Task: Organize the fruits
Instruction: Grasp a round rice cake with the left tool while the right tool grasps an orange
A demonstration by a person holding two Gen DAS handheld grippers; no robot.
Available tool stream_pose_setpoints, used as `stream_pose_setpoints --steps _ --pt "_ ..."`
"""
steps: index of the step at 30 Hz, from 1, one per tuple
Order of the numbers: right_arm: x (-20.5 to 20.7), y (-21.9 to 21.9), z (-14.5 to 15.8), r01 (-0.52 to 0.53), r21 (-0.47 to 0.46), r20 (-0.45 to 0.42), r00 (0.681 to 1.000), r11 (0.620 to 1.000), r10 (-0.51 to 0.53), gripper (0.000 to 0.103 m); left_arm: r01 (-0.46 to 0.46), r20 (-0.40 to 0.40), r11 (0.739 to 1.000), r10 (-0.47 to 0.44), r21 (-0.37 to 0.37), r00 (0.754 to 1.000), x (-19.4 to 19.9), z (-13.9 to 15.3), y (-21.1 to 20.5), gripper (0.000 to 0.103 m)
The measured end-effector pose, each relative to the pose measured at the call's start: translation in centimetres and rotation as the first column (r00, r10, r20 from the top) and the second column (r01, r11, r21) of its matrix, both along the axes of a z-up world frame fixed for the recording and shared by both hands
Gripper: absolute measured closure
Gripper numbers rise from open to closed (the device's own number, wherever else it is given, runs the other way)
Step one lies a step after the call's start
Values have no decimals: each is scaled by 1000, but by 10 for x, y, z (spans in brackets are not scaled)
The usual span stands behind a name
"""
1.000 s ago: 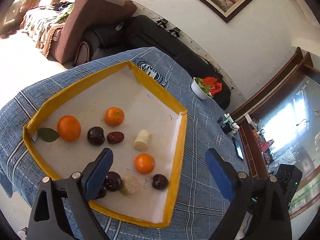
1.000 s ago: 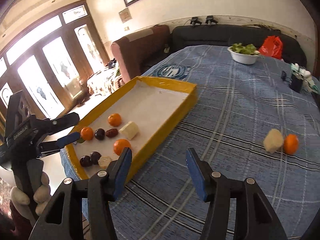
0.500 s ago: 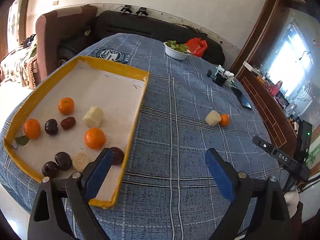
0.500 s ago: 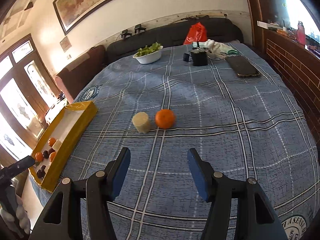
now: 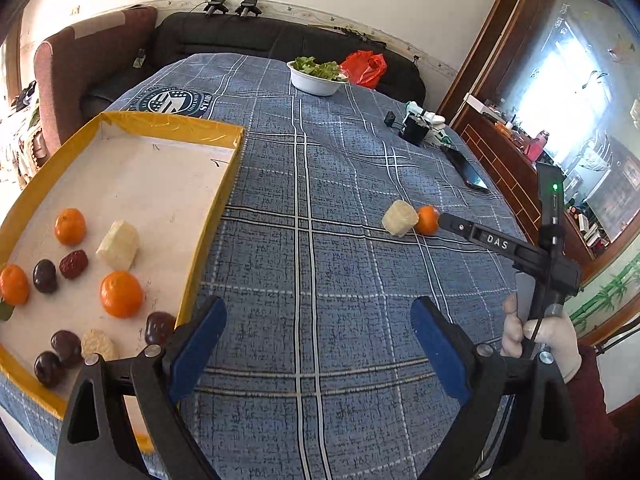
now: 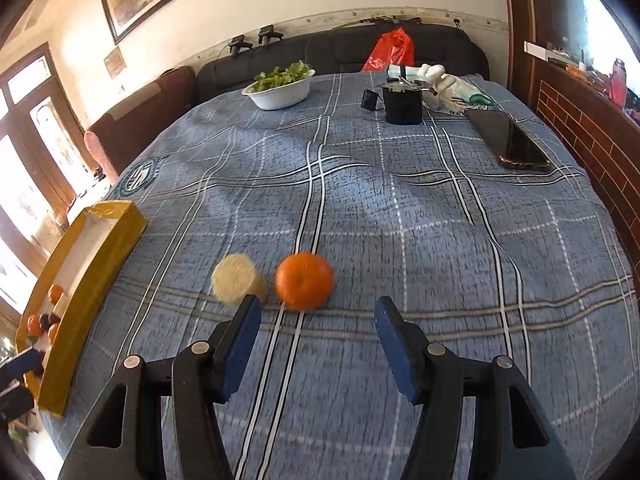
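right gripper (image 6: 316,322) gaping near orange (image 6: 304,280)

Orange (image 6: 304,280) right of pale chunk (image 6: 238,284), tray (image 6: 92,264) far left

Four oranges (image 5: 121,294) in all: three in the tray (image 5: 208,216), one on the tabletop (image 5: 320,280). Three pale chunks (image 5: 119,245), five dark plums (image 5: 45,276), one red date (image 5: 74,264).
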State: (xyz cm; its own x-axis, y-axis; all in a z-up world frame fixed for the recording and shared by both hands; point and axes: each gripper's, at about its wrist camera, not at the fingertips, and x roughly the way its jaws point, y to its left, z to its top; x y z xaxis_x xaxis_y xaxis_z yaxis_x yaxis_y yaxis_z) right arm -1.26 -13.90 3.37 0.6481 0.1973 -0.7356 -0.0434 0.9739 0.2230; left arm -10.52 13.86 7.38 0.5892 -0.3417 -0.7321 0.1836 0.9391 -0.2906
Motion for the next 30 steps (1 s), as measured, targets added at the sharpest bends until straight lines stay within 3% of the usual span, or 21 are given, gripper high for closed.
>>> stream_pose_setpoints --steps 6,9,11,20,30 --pt "28 3 -16 -5 65 -26 1000 998 7 43 35 -15 998 -34 56 999 26 -8 -27 10" --pt "34 5 -27 -16 83 -44 999 996 19 58 58 -15 995 -57 82 998 36 -12 -42 10" --pt "33 2 -28 -6 95 -29 1000 995 9 62 75 -20 993 -74 89 997 45 -15 -52 10" --pt "27 -35 -28 84 248 -16 996 965 -83 62 177 -3 970 -179 167 984 87 -31 -113 10" --pt "26 -42 -24 99 270 -7 995 958 -101 62 210 -31 947 -209 245 977 130 -57 -163 11"
